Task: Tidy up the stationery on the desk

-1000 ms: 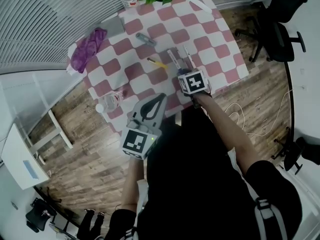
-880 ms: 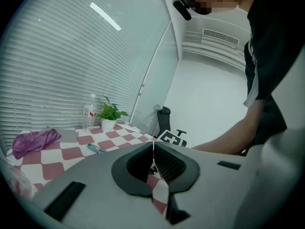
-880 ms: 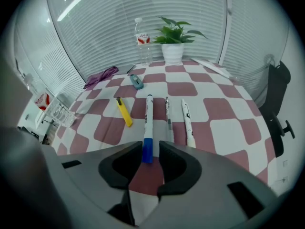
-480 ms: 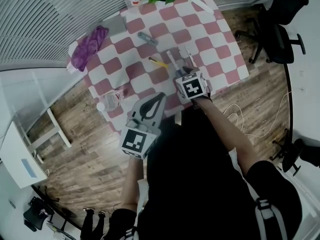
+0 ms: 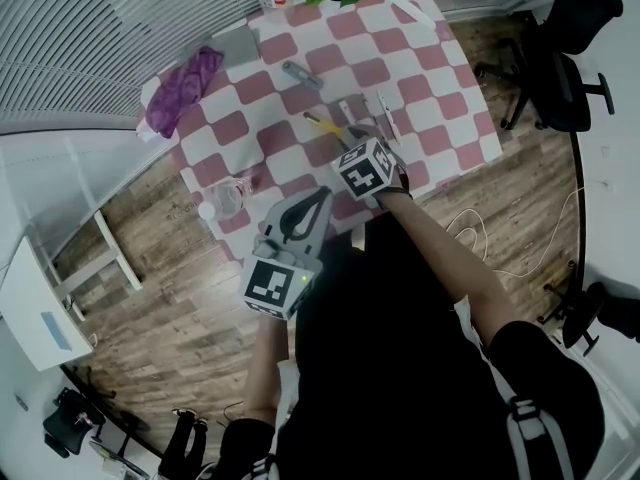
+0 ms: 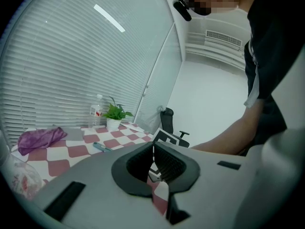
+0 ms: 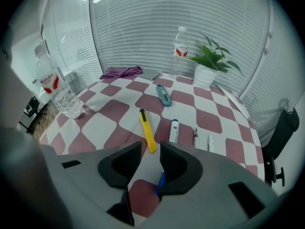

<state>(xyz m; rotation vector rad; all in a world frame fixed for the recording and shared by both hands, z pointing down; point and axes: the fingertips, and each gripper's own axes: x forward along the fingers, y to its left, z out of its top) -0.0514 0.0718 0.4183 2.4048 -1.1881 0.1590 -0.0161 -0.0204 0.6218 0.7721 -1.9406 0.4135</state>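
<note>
Pointing steeply down, right tongs just widening, blue object between; left tongs together

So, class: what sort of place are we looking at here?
Most likely an office: a black swivel chair, slatted blinds along the wall, and pens and a yellow utility knife lying on a check-covered desk.

wood plank floor, white blinds along window wall, black office chair at right
</note>
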